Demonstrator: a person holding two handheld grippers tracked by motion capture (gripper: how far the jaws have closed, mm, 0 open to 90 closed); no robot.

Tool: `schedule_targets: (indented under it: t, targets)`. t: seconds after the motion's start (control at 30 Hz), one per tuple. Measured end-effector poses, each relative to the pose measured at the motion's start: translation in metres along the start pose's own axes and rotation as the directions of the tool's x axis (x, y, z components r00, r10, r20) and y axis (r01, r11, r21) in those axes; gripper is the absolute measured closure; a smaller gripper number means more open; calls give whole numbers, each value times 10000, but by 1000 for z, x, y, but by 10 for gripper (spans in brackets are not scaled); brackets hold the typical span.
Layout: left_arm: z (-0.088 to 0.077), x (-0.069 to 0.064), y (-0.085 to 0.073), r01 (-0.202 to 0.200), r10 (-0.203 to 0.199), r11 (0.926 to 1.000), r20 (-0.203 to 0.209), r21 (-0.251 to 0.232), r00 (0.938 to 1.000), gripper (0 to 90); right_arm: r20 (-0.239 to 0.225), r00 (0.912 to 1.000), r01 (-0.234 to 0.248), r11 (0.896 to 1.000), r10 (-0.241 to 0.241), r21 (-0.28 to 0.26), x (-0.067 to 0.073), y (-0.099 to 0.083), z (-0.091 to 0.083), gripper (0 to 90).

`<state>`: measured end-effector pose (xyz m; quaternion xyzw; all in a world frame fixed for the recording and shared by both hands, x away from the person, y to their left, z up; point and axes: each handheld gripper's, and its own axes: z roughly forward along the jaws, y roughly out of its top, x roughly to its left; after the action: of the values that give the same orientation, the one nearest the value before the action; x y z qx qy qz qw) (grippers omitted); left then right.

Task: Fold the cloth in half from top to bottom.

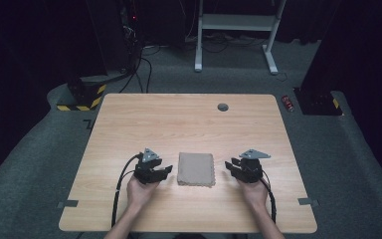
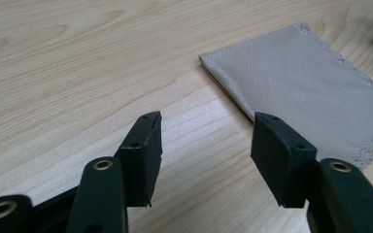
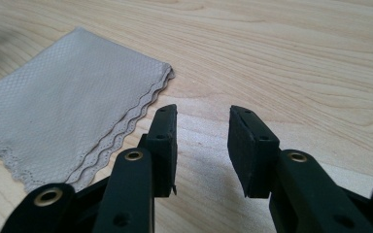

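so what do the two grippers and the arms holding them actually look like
Both the left gripper and the right gripper are black, each with two blocky, flat-faced jaws on arms with brass-ringed holes. A grey three-cornered plate sits on top of each, and a black cable trails back beside each forearm. The forearms are bare, with no sleeves in view.

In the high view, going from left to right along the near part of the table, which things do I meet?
Left gripper → folded beige cloth → right gripper. All three are apart from each other on the wooden table.
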<state>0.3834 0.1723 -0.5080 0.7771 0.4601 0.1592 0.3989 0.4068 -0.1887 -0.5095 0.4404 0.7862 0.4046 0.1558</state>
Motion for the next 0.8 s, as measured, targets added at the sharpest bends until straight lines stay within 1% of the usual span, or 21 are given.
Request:
schedule_targets:
  t: [0.13, 0.3, 0.37, 0.47, 0.5, 0.6, 0.63, 0.67, 0.8]
  targets:
    - [-7, 3, -3, 84, -85, 9997, -44, -225, 10000, 451, -24, 10000, 56, 9999, -57, -158, 1, -1, -6, 635]
    - [-14, 4, -8, 66, -70, 9995, -124, -316, 9999, 449, -10, 10000, 48, 9996, -49, -281, 1, -2, -12, 633]
    - [-17, 5, -10, 120, -124, 9993, -114, -368, 9999, 448, 9, 10000, 61, 9994, -61, -336, 1, -4, -15, 633]
    - [-23, 9, -14, 264, -272, 9980, -131, -577, 9995, 447, 31, 10000, 28, 9990, -27, -440, 0, -7, -21, 631]
    - [-26, 10, -14, 278, -288, 9978, -142, -609, 9995, 448, 43, 10000, -40, 9989, 42, -458, 1, -7, -22, 632]
    - [-31, 14, -16, 378, -395, 9966, -214, -736, 9990, 445, 52, 10000, 1, 9985, 1, -554, 0, -9, -26, 632]
    - [-33, 15, -17, 432, -450, 9960, -216, -777, 9988, 445, 48, 9999, -93, 9984, 95, -549, 0, -10, -27, 632]
    - [-35, 16, -18, 455, -475, 9955, -223, -833, 9986, 445, 58, 10000, -30, 9984, 34, -564, 0, -11, -28, 632]
    - [-41, 19, -20, 554, -580, 9943, -264, -914, 9980, 444, 97, 9999, -60, 9978, 67, -655, 0, -13, -33, 632]
